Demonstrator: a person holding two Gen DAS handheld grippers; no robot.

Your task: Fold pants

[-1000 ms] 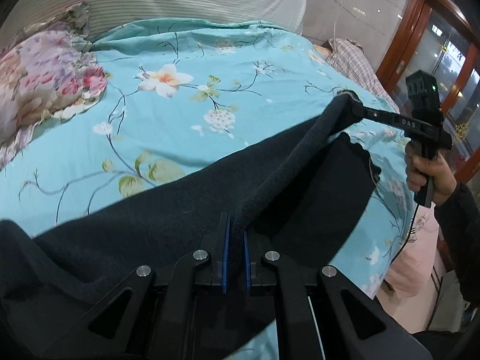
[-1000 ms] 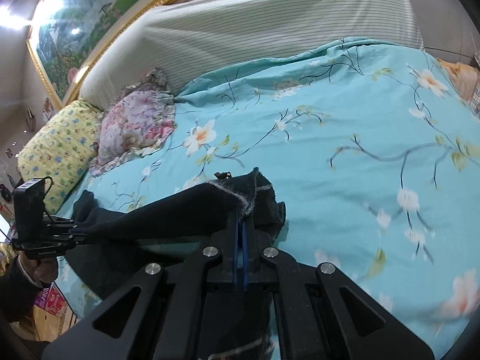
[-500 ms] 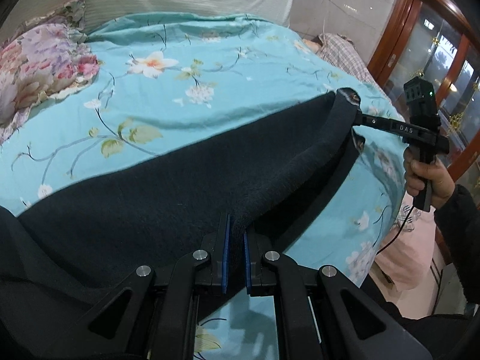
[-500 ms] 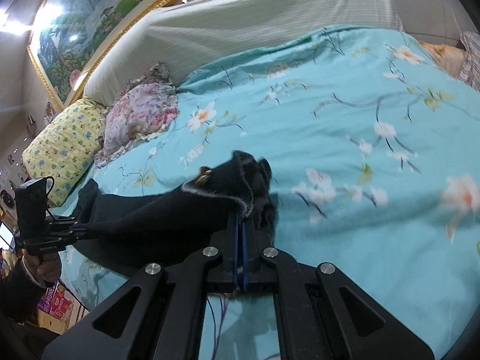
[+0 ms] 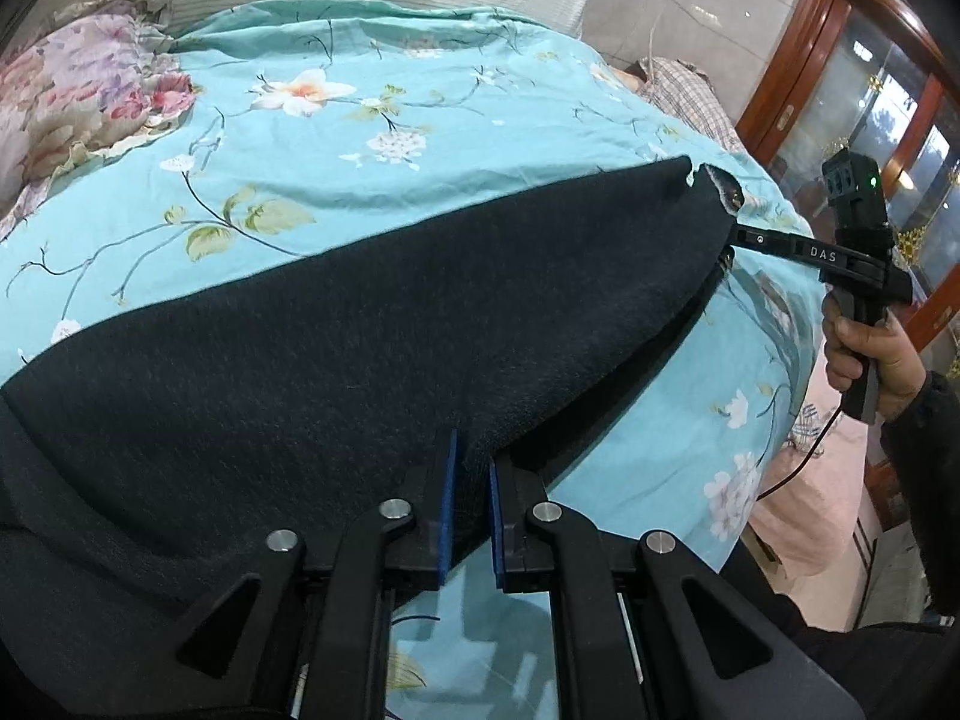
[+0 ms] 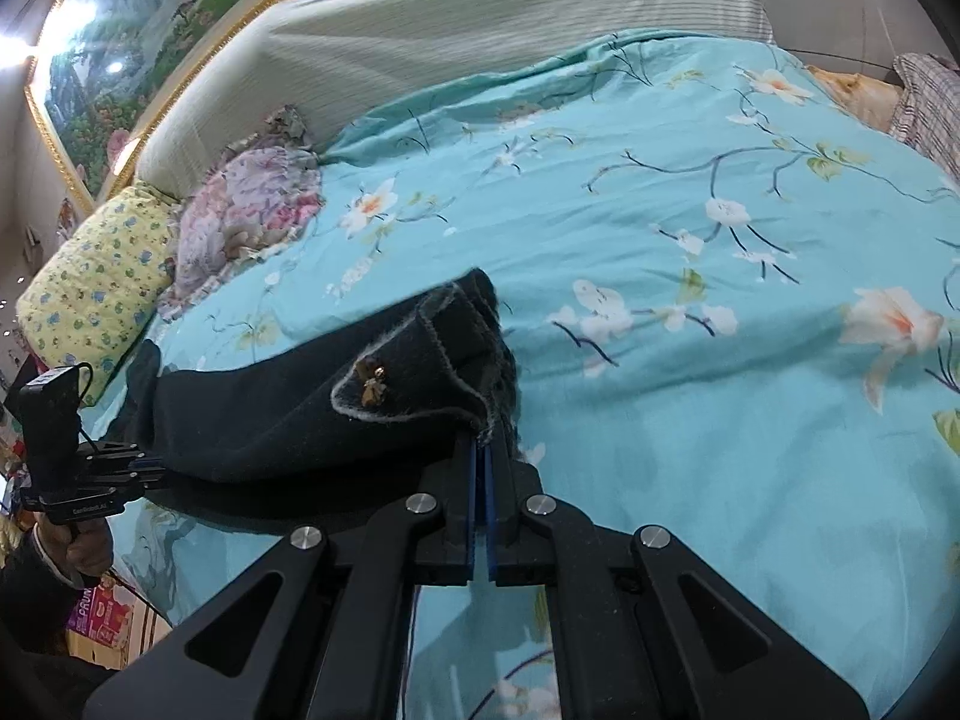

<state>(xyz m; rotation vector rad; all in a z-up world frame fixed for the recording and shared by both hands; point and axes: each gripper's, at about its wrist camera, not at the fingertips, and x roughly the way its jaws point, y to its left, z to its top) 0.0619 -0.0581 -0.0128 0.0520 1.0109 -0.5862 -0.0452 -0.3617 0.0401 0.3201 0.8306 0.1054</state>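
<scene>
Here the left claw (image 5: 467, 504) is pinching the near edge of the dark pants (image 5: 360, 348), its blue pads (image 5: 447, 510) pressed onto a fold of the thick knit, and the cloth runs off from that pinch toward the right of this view, where the right claw (image 5: 729, 234) grips the far end. In the right wrist view the right claw (image 6: 480, 480) is likewise pressed together on the pants (image 6: 336, 396), at an end with a pale stitched edge and a small gold ornament (image 6: 369, 384), and the left claw (image 6: 153, 468) shows at the far left, gripping the other end. Holding both ends this way seems meant to keep the garment stretched as one long taut band, so that it hangs straight and does not bunch. The pants sit low over the near side of the bed (image 5: 420, 138), with a second layer hanging under the upper one; whether the lower layer touches the turquoise floral bedspread (image 6: 690, 252) I cannot tell. Beyond the pants the spread is bare out to the pink floral pillow (image 5: 78, 96), which suggests the cloth is held over open room for laying it flat. My judgement is that the fold lengthwise is made and the pants are being carried to be set down for a crosswise fold. A yellow pillow (image 6: 90, 276) and the striped headboard (image 6: 480, 42) lie farther off.
</scene>
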